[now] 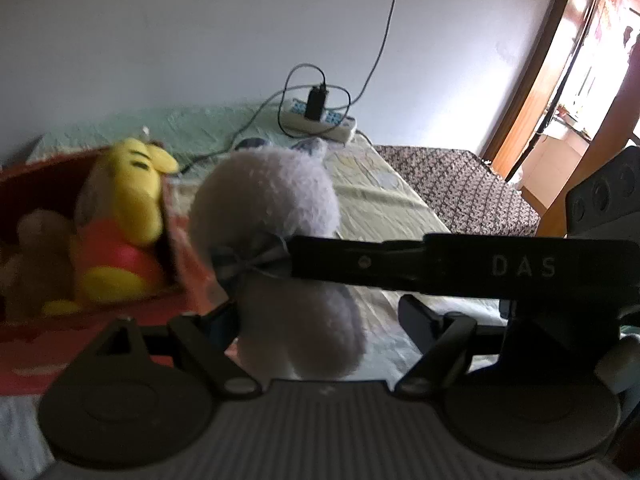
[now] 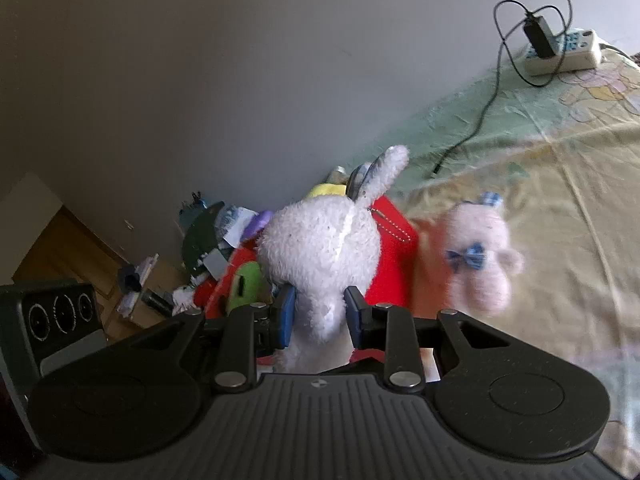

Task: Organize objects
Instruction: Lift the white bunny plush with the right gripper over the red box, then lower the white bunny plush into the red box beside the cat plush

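Note:
My left gripper (image 1: 320, 316) is shut on a pale lilac knitted plush (image 1: 276, 216) with a blue bow, held just right of a red box (image 1: 188, 280). The same plush shows in the right wrist view (image 2: 480, 256). A yellow bear in a red shirt (image 1: 120, 232) sits in the box. My right gripper (image 2: 320, 316) is shut on a white fluffy rabbit plush (image 2: 320, 248) and holds it over the red box (image 2: 388, 264).
A white power strip (image 1: 320, 120) with a black charger and cables lies at the far end of the bed (image 1: 384, 200); it also shows in the right wrist view (image 2: 564, 48). A cluttered wooden shelf (image 2: 140, 280) stands left of the box. A patterned blanket (image 1: 460, 188) lies at right.

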`<state>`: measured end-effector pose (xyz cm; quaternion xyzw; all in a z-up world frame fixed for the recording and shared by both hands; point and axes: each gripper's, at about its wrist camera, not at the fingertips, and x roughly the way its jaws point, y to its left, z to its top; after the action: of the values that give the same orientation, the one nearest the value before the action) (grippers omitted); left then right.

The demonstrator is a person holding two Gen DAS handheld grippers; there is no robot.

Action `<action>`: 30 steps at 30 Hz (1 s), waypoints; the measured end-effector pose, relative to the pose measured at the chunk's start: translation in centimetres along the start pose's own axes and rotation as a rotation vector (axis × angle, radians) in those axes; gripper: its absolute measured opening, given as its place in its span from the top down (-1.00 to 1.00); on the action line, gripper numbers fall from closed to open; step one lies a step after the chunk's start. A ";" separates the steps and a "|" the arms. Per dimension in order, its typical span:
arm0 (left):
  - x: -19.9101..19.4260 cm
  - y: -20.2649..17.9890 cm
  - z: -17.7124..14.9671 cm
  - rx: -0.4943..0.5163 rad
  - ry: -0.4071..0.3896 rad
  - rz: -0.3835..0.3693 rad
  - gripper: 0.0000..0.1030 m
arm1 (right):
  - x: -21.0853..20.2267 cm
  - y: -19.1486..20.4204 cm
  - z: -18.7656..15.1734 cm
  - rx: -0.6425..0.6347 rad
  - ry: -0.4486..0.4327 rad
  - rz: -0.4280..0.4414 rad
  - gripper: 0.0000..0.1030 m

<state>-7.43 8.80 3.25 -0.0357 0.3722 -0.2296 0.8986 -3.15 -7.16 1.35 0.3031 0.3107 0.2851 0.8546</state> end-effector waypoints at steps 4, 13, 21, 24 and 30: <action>-1.7 1.9 0.1 0.002 -0.023 -0.008 -0.57 | 1.2 2.0 -0.4 -0.014 -0.020 0.012 0.42; -5.2 6.1 0.2 0.020 -0.078 0.003 -0.57 | 4.7 5.5 -0.9 -0.039 -0.055 0.038 0.42; -6.1 10.0 0.7 0.029 -0.083 0.029 -0.57 | 8.6 7.6 -1.3 -0.051 -0.066 0.031 0.42; -6.2 11.7 1.1 0.017 -0.075 0.028 -0.57 | 10.0 8.0 -1.0 -0.048 -0.052 0.026 0.42; -5.4 14.2 1.4 0.009 -0.062 0.047 -0.57 | 12.3 8.4 -0.6 -0.036 -0.018 -0.003 0.40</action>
<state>-4.37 23.70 4.47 -0.0301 0.3440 -0.2089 0.9149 1.86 6.85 2.39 0.2898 0.2984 0.2869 0.8629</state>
